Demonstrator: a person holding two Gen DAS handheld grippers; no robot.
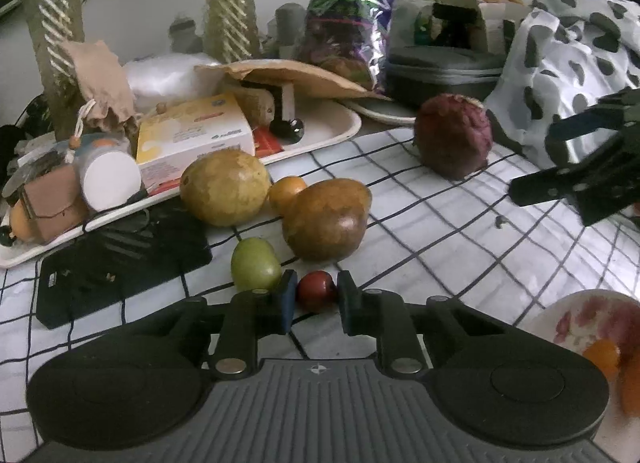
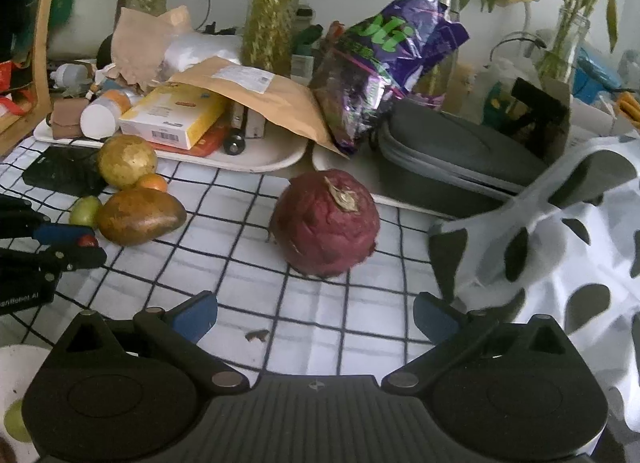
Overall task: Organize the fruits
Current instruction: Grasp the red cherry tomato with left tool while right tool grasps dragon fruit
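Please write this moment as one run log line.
left gripper: shut on red fruit | right gripper: open, empty, before purple fruit | plate: holds fruit

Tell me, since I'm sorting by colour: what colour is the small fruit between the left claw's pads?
Dark red fruit, clearest in the left wrist view.

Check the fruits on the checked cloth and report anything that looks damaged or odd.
The big dark red fruit stands out: its skin is wrinkled and shrivelled, with a dried stem stub on top. A small brown scrap lies loose on the checked cloth in front of it. The other fruits look sound.
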